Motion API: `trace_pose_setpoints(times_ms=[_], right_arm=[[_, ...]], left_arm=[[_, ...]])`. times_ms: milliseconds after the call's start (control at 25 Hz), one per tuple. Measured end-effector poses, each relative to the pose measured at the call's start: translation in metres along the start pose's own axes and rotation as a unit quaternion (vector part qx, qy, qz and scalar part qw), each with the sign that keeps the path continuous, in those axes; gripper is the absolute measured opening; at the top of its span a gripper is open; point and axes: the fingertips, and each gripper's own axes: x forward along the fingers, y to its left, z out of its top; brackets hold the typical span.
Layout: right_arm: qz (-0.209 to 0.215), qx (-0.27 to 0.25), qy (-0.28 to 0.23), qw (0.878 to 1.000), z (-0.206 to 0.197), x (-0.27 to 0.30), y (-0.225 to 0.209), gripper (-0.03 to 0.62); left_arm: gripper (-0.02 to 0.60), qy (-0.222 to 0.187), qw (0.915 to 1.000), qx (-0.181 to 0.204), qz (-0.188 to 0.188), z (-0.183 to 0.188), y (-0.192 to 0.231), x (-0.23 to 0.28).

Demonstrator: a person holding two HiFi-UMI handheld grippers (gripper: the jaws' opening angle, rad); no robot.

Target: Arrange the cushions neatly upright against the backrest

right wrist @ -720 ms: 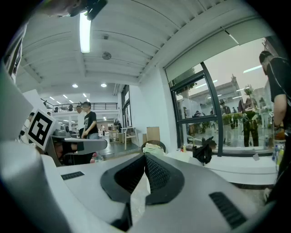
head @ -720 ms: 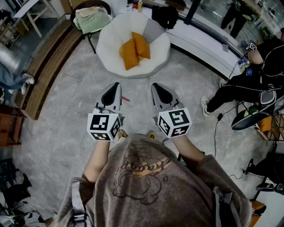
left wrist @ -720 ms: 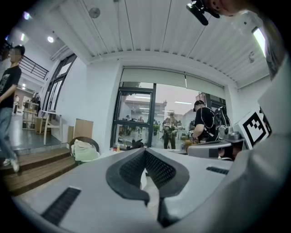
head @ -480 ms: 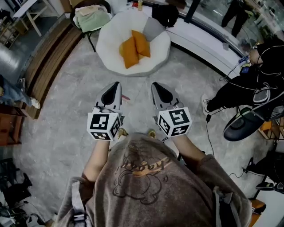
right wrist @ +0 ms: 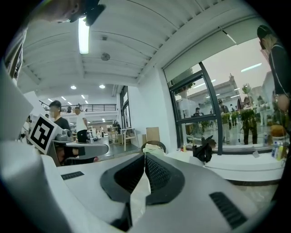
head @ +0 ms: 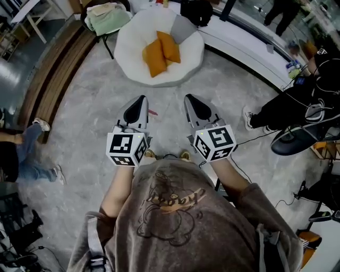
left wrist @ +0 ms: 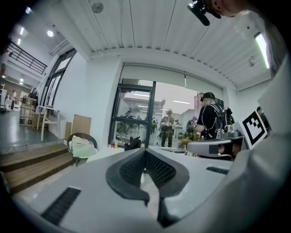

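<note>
Overhead, the head view shows the left hand-held gripper (head: 139, 102) and the right hand-held gripper (head: 191, 101) side by side, close but apart, both with jaws pressed together and nothing between them. Well ahead of their tips sits a round white seat (head: 127, 56). Two orange cushions (head: 161, 52) lie overlapping in its middle, and a grey cushion (head: 182, 29) sits just past them at the far rim. Bare grey floor (head: 90, 122) fills the stretch between tips and seat. Left of the left hand-held gripper, wooden steps (head: 50, 85) edge the floor, and a person's legs (head: 29, 154) lie near them. Right of the right hand-held gripper, a seated person (head: 297, 103) and a long white ledge (head: 241, 45) bound the open floor. A chair with green cloth (head: 108, 18) stands just left of the seat, and a black bag (head: 195, 10) sits beyond it.

Next, the left gripper view has the left hand-held gripper's (left wrist: 145, 152) jaws meeting at the tip, empty. The chair with green cloth (left wrist: 82, 146) stands ahead to the left, the black bag (left wrist: 132, 144) nearly straight ahead, and the wooden steps (left wrist: 32, 164) low on the left. The right hand-held gripper (left wrist: 213, 146) shows level alongside on the right.

Lastly, the right gripper view shows the right hand-held gripper's (right wrist: 144, 155) jaws together with nothing held. The chair with green cloth (right wrist: 152, 146) is just beyond the tip, the black bag (right wrist: 203, 149) and white ledge (right wrist: 245, 172) are ahead to the right, and the left hand-held gripper (right wrist: 84, 148) is on the left.
</note>
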Motion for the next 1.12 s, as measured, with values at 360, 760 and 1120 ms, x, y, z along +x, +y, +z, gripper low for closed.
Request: trace_pose_setpoints(times_ms=[360,760,1120], right_arm=[[-0.044,0.01,-0.009,0.999,-0.018,0.017,0.03,0.021],[-0.064,0.008,-0.012,0.998,-0.005,0.047,0.029,0.021],[-0.062,0.005,-0.009,0.998,-0.003,0.084,-0.008,0.021]], left_arm=[[0.005,0.005,0.9988,0.018,-0.046,-0.006,0.035,-0.006],[0.005,0.014,0.9971,0.026,-0.07,0.0,0.057,0.018],[0.005,0.016,0.9972,0.021,-0.07,0.002,0.07,0.066]])
